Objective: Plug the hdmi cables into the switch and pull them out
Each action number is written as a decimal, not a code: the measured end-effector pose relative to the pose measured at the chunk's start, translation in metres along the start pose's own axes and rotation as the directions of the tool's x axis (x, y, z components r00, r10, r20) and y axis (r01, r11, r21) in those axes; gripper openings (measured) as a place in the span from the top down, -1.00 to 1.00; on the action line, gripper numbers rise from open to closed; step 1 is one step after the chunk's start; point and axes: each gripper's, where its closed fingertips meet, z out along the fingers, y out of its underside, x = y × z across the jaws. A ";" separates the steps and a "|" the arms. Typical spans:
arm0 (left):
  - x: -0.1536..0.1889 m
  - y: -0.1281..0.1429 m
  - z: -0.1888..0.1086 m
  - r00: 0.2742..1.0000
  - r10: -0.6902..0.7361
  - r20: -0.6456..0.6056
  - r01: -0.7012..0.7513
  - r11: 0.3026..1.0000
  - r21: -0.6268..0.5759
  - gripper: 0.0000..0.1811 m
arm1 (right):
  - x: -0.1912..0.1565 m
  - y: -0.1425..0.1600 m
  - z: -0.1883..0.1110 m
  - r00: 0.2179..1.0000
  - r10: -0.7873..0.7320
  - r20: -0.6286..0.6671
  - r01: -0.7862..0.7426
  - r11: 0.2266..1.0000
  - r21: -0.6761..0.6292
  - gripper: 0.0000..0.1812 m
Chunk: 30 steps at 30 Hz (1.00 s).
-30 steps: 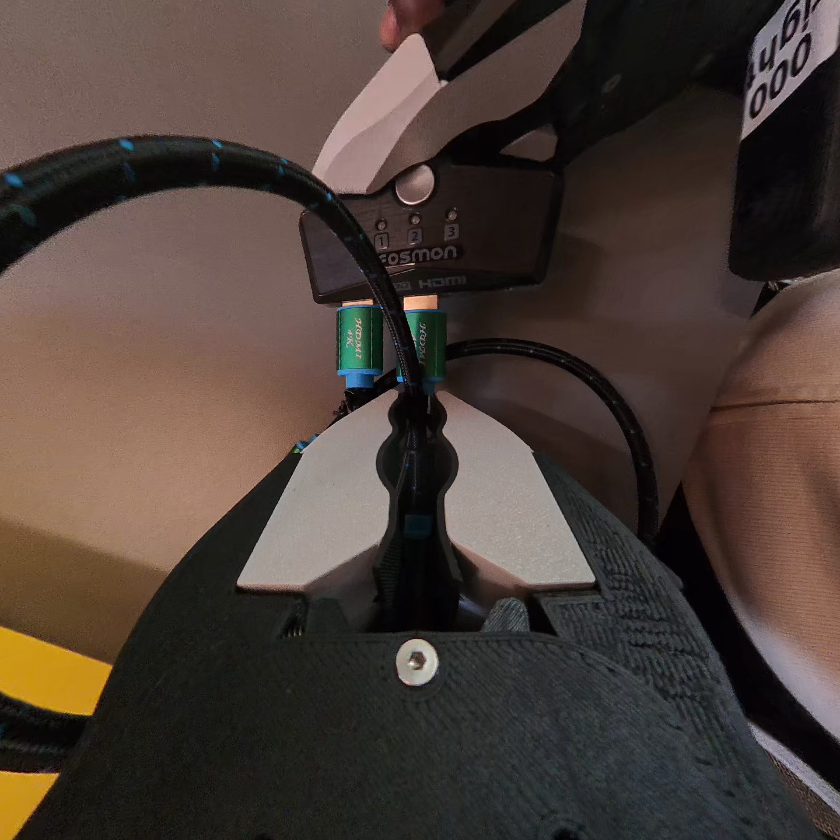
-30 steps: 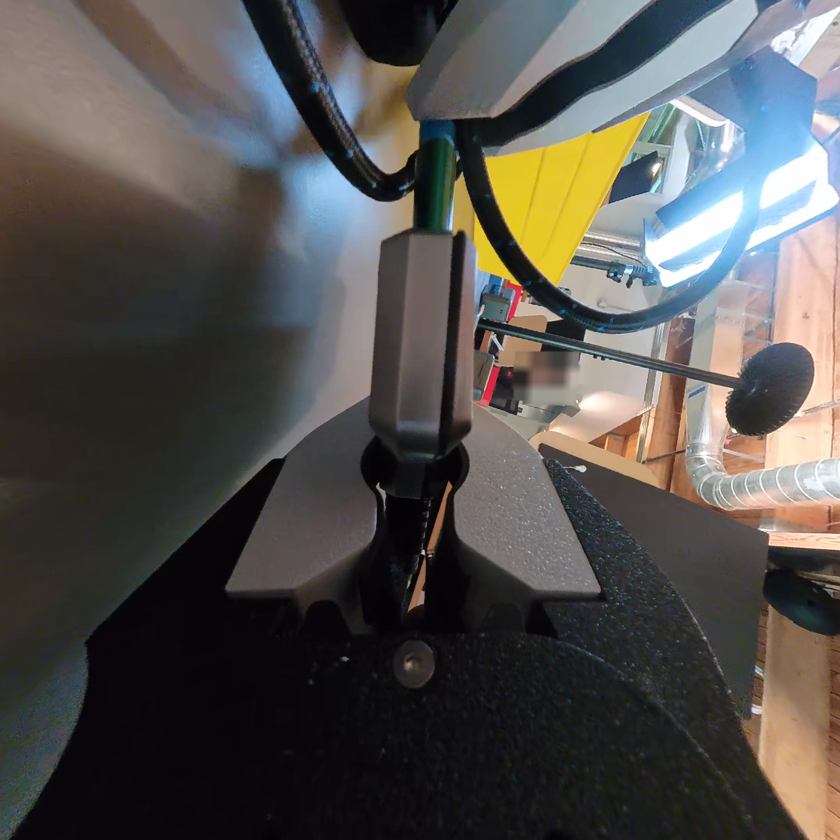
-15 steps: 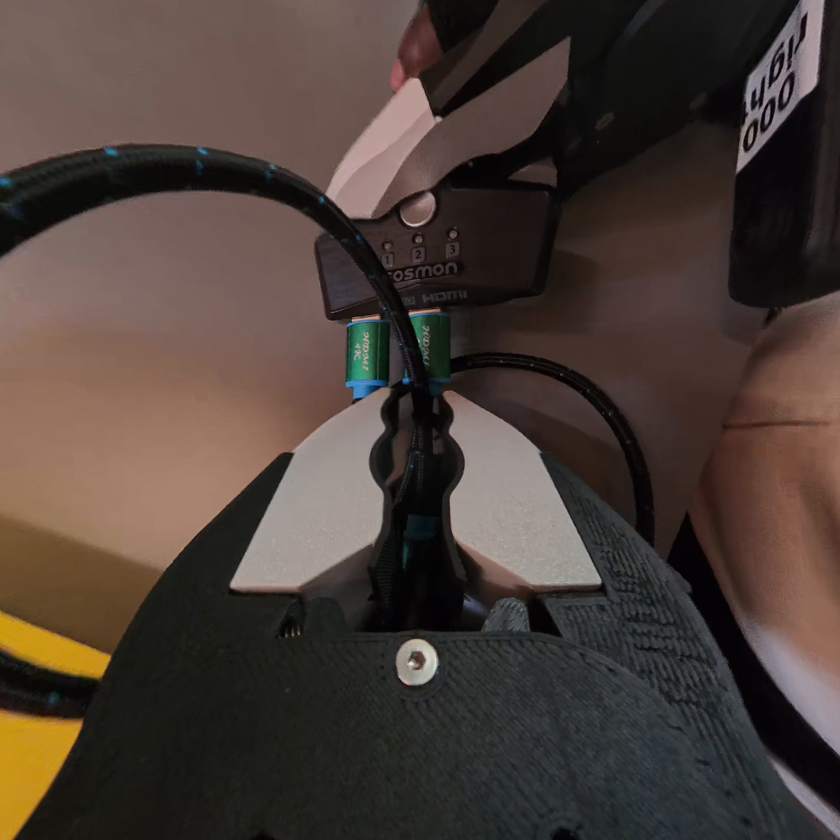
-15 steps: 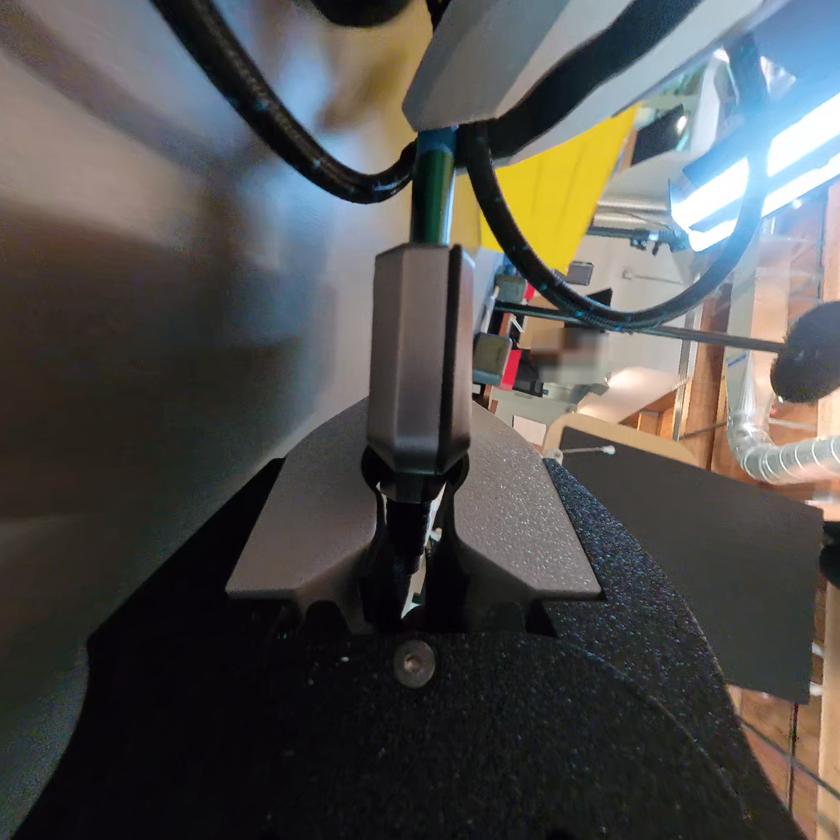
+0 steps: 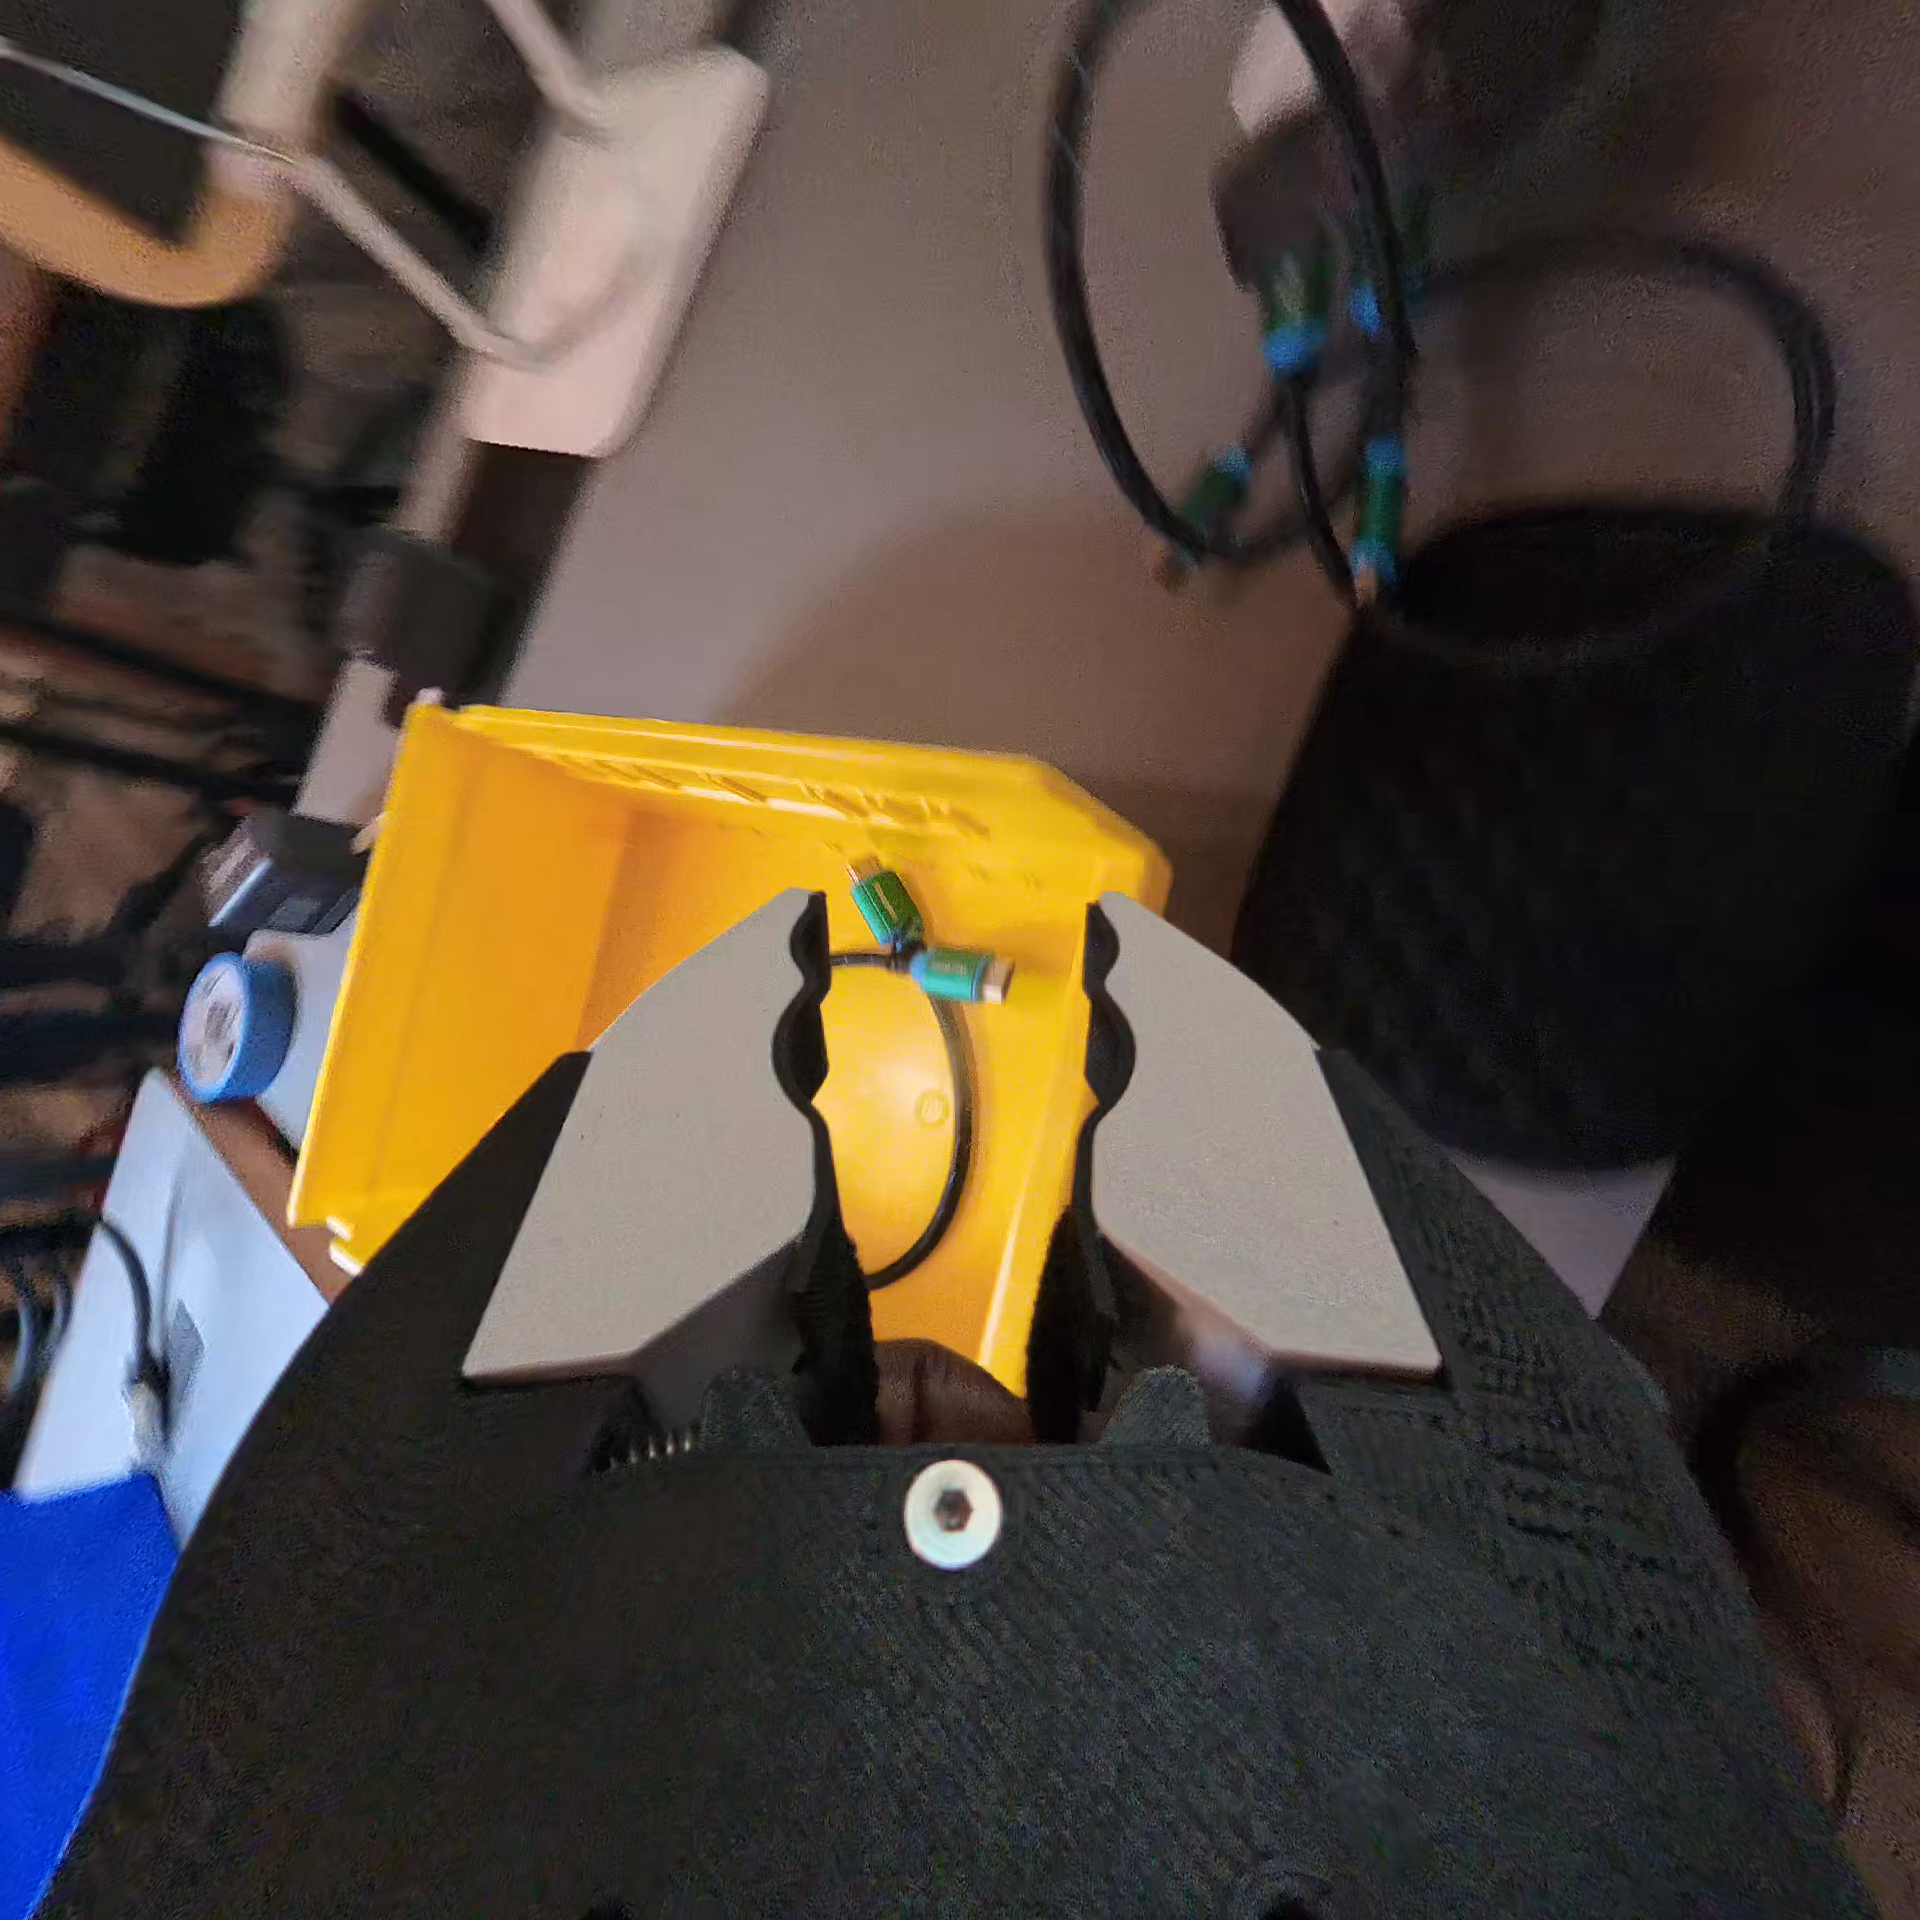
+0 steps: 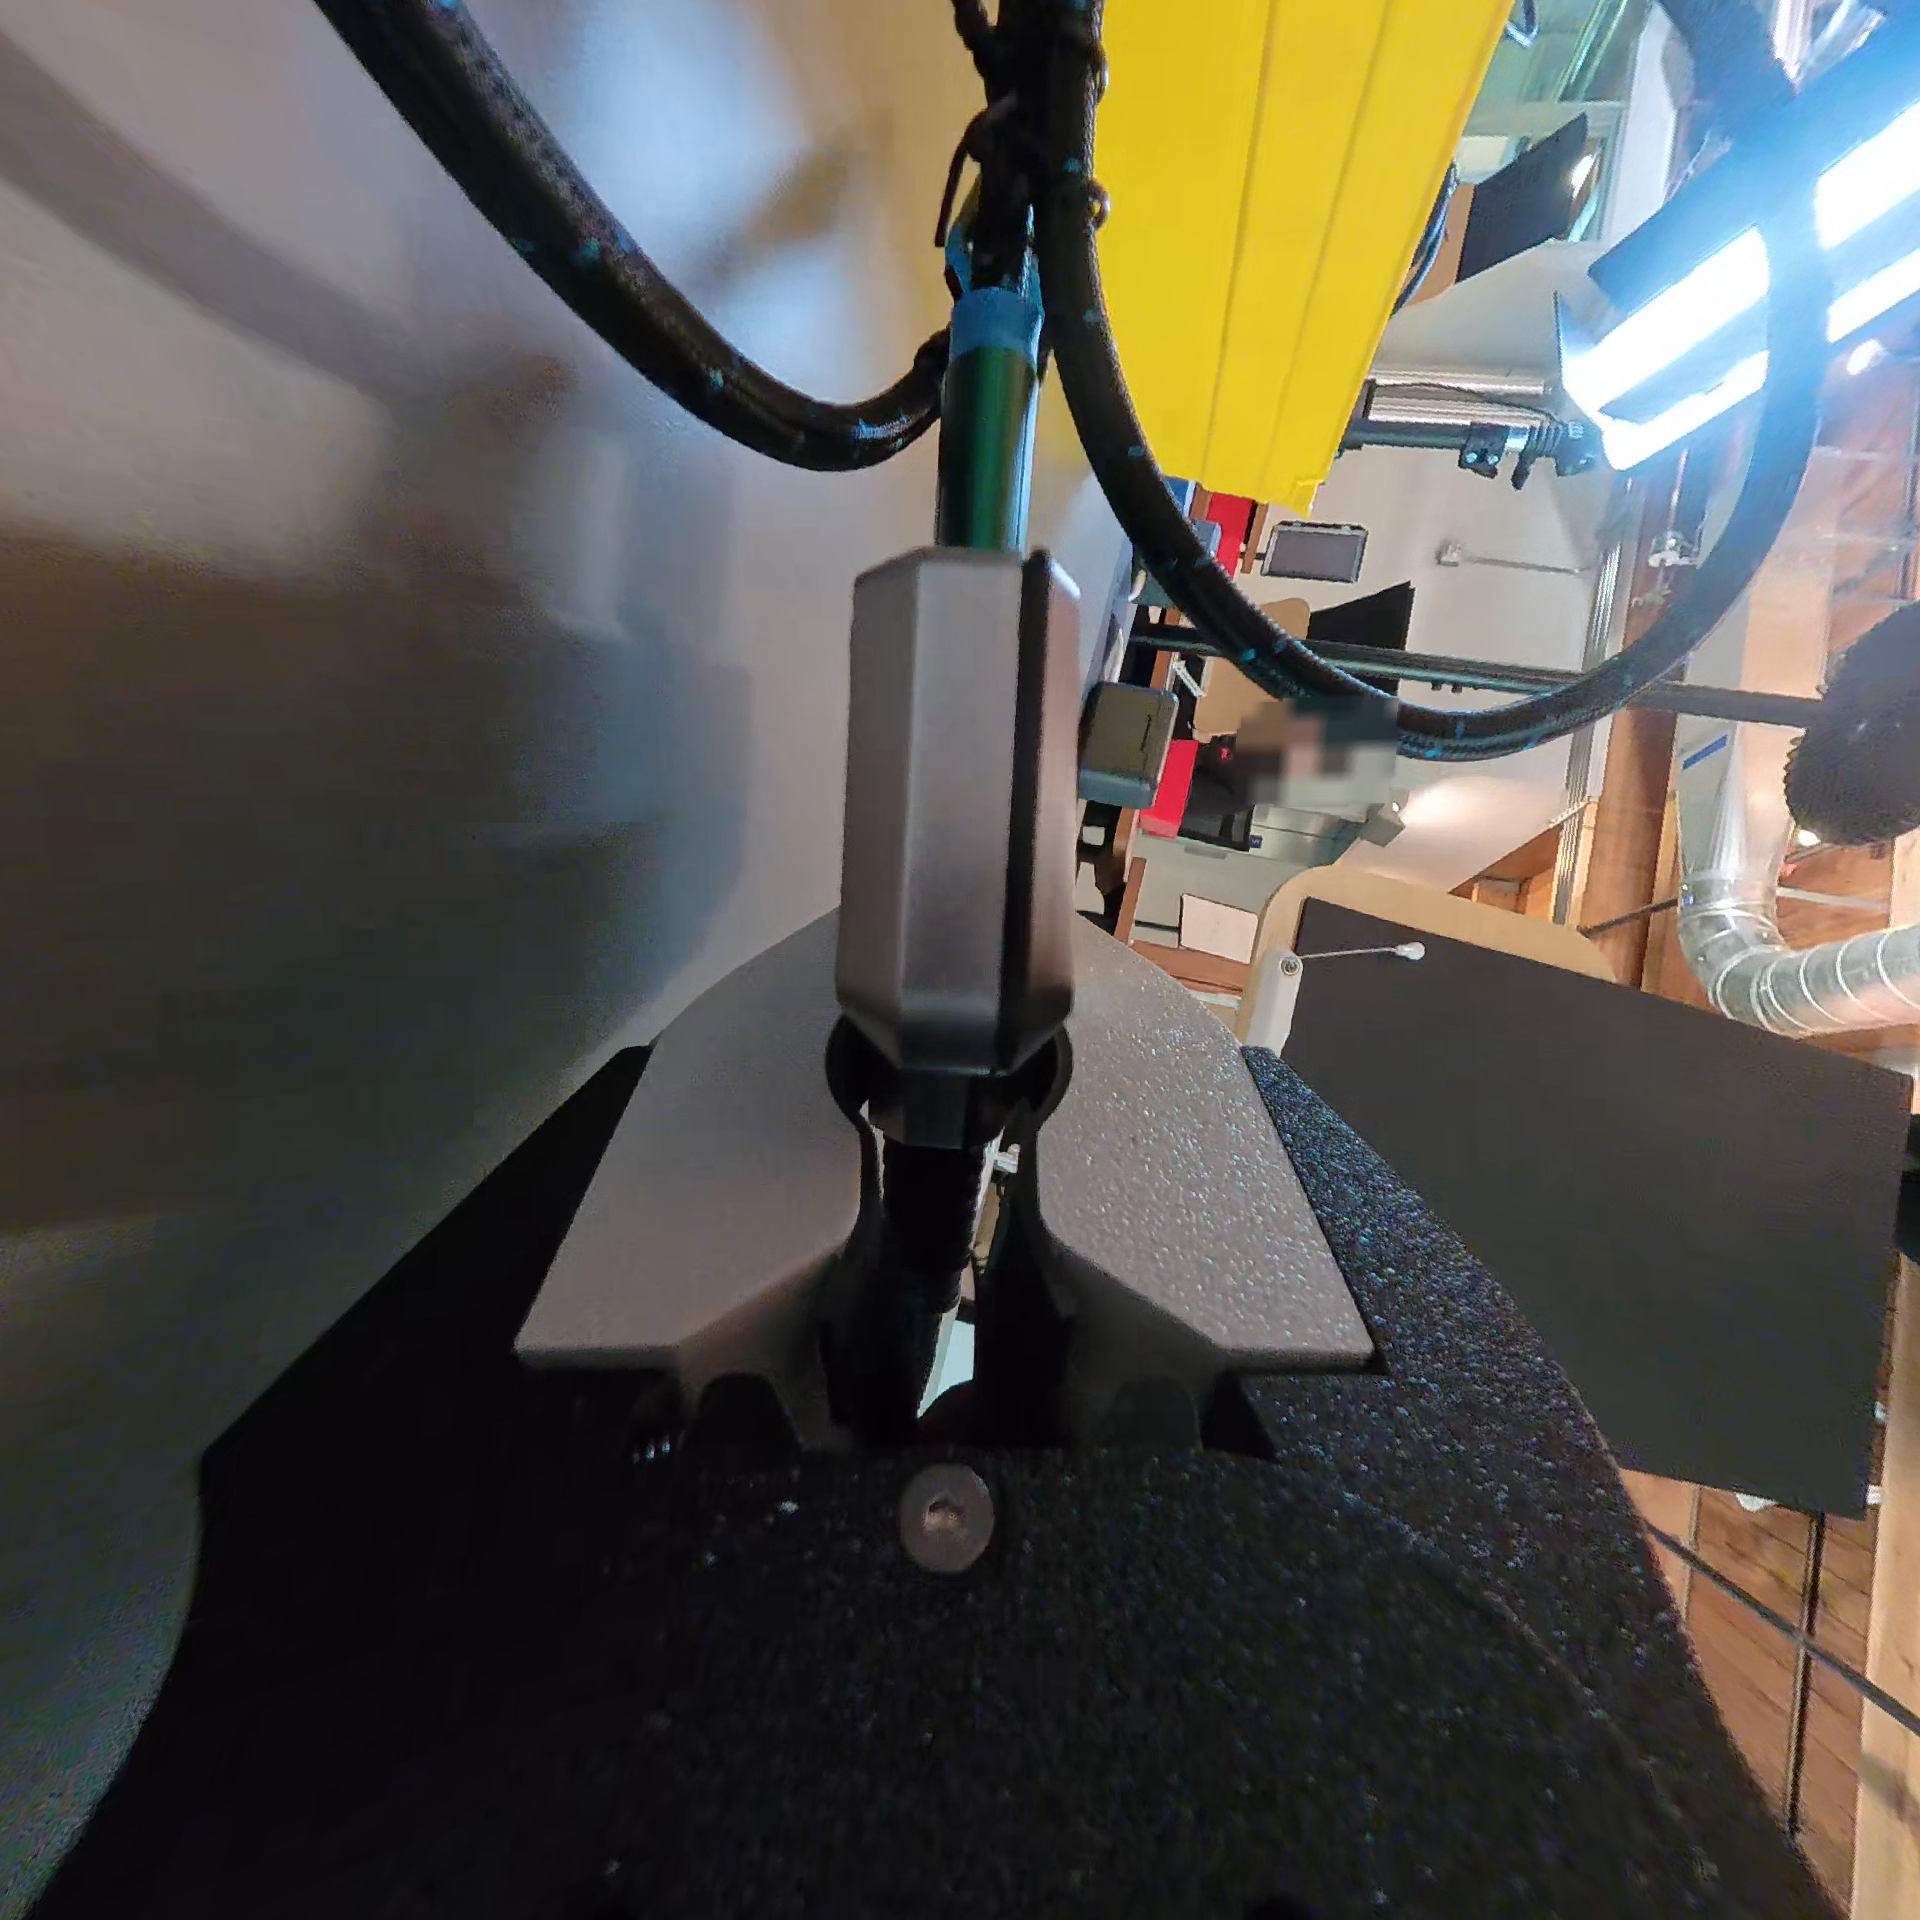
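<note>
Your left gripper is spread wide with nothing between its fingers. Through the gap you look into a yellow bin that fills the middle of the left wrist view, its walls rising close on either side of your fingertips, so there is little side room there. On the bin floor lies one thin black cable, curled in a loop, with two green plugs at its ends. The plugs nearly touch, one pointing up and to the left of the frame, the other lying along the frame and pointing right.

In the upper right of that view the switch shows blurred and dark, with black braided cables looping around it over the beige table. Four green plug bodies can be made out there, but blur hides how many sit in the ports. A blue tape roll sits at the bin's left edge.

Your right gripper is closed on the switch's near end, with the switch's own black lead running back between the fingers. In the right wrist view you see the switch edge-on, its long axis running straight up the centre of the frame. One green plug stands in its far end, in line with that axis. Two braided cables arc away from it, one to the upper left and one to the right. The table lies close along the left of that frame; the right is open room.
</note>
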 end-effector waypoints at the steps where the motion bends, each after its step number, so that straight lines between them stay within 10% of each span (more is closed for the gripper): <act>1: 0.000 0.007 0.005 0.993 0.071 -0.089 -0.075 0.996 -0.038 0.48 | -0.001 -0.001 0.000 1.000 -0.004 0.002 0.004 1.000 0.004 0.75; 7: -0.006 0.054 0.043 0.875 0.186 -0.447 -0.318 0.917 -0.240 0.49 | -0.004 -0.001 0.001 1.000 -0.012 0.016 0.012 1.000 0.003 0.75; 14: -0.046 0.066 0.110 0.926 -0.307 -0.219 0.226 0.916 -0.331 0.55 | -0.011 0.002 0.006 0.999 0.001 0.050 -0.001 1.000 -0.003 0.73; 30: -0.020 0.087 0.139 0.874 -0.446 -0.192 0.345 0.850 -0.399 0.79 | -0.015 0.006 0.009 0.998 0.004 0.057 -0.004 1.000 0.004 0.73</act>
